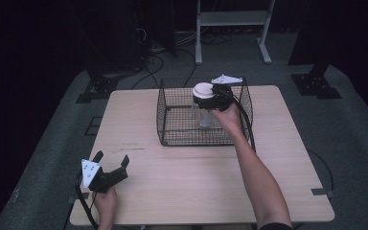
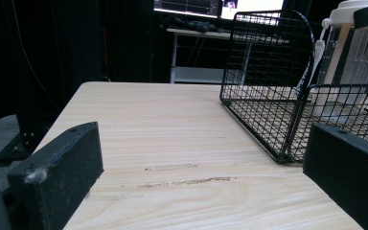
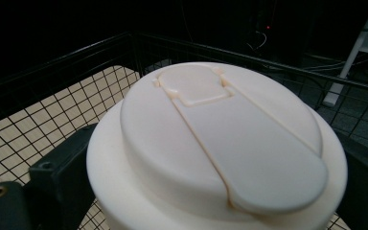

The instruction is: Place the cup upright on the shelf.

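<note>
right hand-held gripper (image 1: 206, 99) seen upper centre of the high view, over the black wire basket (image 1: 172, 132), jaws pinching a clear bottle with a white lid (image 1: 202, 90) just under that lid. bottle upright, hanging inside the basket near its right half, its clear body (image 1: 204, 117) reaching down towards the mesh floor; cannot tell whether the base touches the mesh. grey three-cornered plate (image 1: 227, 79) showing above the gripper at the basket's far rim, black cable (image 1: 243, 117) trailing down along the forearm.

in the right gripper view, white lid (image 3: 220, 148) large in the middle of the frame, flip tab running from upper centre to lower right, black jaws pressed against its sides at lower left and right edge, basket wire (image 3: 52, 103) and pale bench behind at left.

left hand-held gripper (image 1: 111, 163) at lower left of the high view, resting low over the bench (image 1: 172, 191), well apart from the basket, jaws spread and holding nothing. in the left gripper view, both black jaws wide apart at the bottom corners, bare wood grain (image 2: 172, 143) between them, basket (image 2: 268, 81) at upper right, with the bottle (image 2: 350, 48) behind its wire at the far right edge.
</note>
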Motion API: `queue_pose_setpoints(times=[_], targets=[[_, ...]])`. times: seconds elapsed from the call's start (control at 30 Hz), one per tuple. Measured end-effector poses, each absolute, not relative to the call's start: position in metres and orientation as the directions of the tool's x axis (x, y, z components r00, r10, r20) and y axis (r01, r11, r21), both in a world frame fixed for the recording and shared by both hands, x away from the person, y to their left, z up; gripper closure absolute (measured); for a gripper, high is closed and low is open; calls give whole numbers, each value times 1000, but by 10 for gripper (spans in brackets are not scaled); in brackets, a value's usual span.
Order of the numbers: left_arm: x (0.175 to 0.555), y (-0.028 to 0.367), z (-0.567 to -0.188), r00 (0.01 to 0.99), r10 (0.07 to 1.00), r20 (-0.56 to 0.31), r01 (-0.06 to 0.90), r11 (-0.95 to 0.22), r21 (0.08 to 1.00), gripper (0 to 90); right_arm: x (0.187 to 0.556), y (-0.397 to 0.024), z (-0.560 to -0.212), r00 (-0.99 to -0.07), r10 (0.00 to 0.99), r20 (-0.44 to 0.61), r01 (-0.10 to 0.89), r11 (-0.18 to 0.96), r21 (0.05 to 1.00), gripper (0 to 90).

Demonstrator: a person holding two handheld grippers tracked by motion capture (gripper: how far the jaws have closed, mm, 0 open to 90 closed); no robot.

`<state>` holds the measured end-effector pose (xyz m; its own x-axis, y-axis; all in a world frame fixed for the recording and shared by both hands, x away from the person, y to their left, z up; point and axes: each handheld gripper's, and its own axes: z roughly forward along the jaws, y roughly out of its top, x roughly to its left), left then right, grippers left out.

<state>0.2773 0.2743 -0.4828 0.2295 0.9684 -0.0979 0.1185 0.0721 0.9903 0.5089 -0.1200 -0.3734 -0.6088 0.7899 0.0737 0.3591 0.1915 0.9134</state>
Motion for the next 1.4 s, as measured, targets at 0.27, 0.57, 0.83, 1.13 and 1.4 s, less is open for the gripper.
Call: queue_pose_setpoints(times=[0.27, 0.57, 0.83, 1.13, 1.4], targets=[[277, 274, -483, 230, 968, -98, 118, 72, 990, 0, 510, -119, -378, -609, 790, 70, 366, 202, 909, 45], [277, 274, -483, 229, 969, -96, 118, 70, 990, 0, 509, -121, -380, -614, 786, 71, 366, 204, 908, 45], [277, 274, -483, 228, 969, -92, 120, 66, 991, 0, 507, -124, -380, -613, 786, 77, 365, 196, 910, 44], [277, 273, -483, 226, 970, -90, 120, 64, 991, 0, 507, -128, -381, -610, 787, 89, 371, 185, 910, 44], [277, 273, -483, 227, 970, -90, 119, 64, 991, 0, 504, -128, -381, -615, 785, 77, 366, 198, 909, 44]])
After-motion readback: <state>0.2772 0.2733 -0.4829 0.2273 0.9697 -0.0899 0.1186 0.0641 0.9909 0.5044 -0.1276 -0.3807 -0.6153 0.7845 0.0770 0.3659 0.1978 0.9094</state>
